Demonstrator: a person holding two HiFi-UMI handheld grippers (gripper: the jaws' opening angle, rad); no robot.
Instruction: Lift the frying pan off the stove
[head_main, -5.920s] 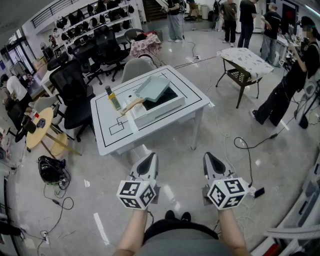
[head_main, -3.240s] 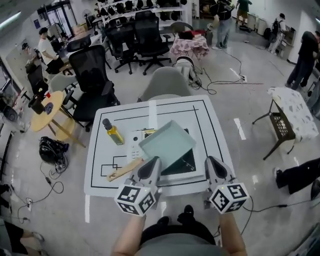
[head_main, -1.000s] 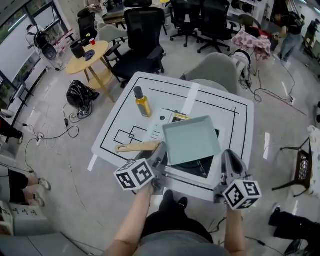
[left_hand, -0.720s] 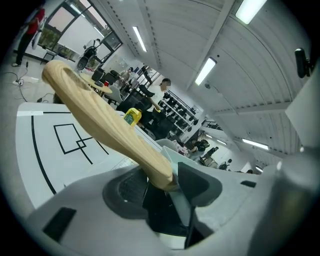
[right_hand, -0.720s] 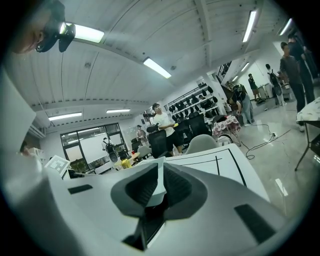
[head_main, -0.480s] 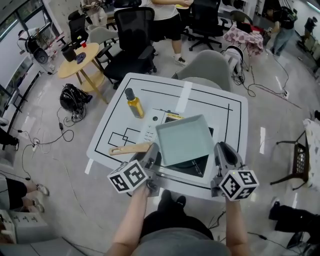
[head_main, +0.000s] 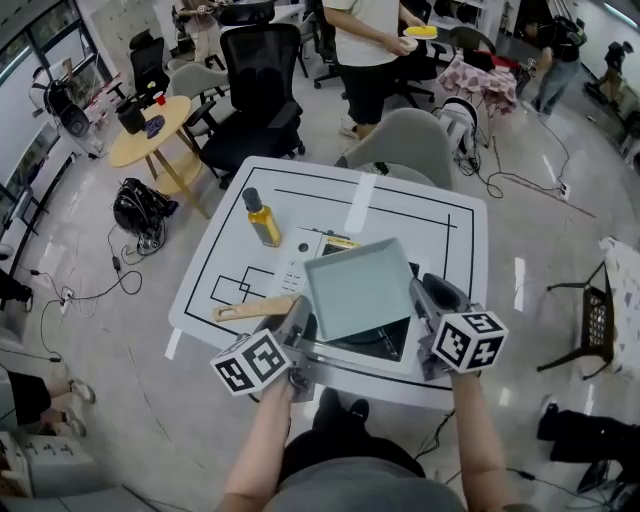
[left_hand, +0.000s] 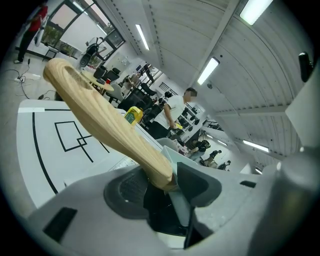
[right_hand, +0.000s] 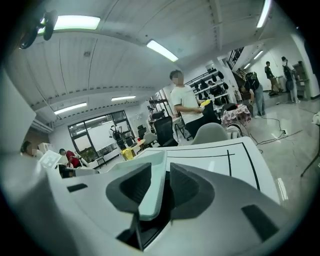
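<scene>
A white bench (head_main: 455, 240) marked with black lines is standing on a glossy grey floor, with a grey chair (head_main: 400, 140) at its far side, black office chairs beyond, and a round wooden table (head_main: 150, 135) far left. A person (head_main: 365, 50) is standing past the chairs, head cut off by the frame. On the bench a bottle (head_main: 263, 220) is standing upright, far left of the stove (head_main: 390, 338). The pan (head_main: 358, 288) is sitting on the stove and covering most of it. Its wooden handle (head_main: 250, 308) is pointing left, and the handle's root is hiding behind the left hand-held gripper (left_hand: 165, 186). Both forearms are reaching forward, tilting slightly down. The left hand-held gripper's jaws have just been closing and are grasping the handle near the pan. The right hand-held gripper (right_hand: 161, 187) has just been opening and is standing released, the pan's right rim between its jaws.
</scene>
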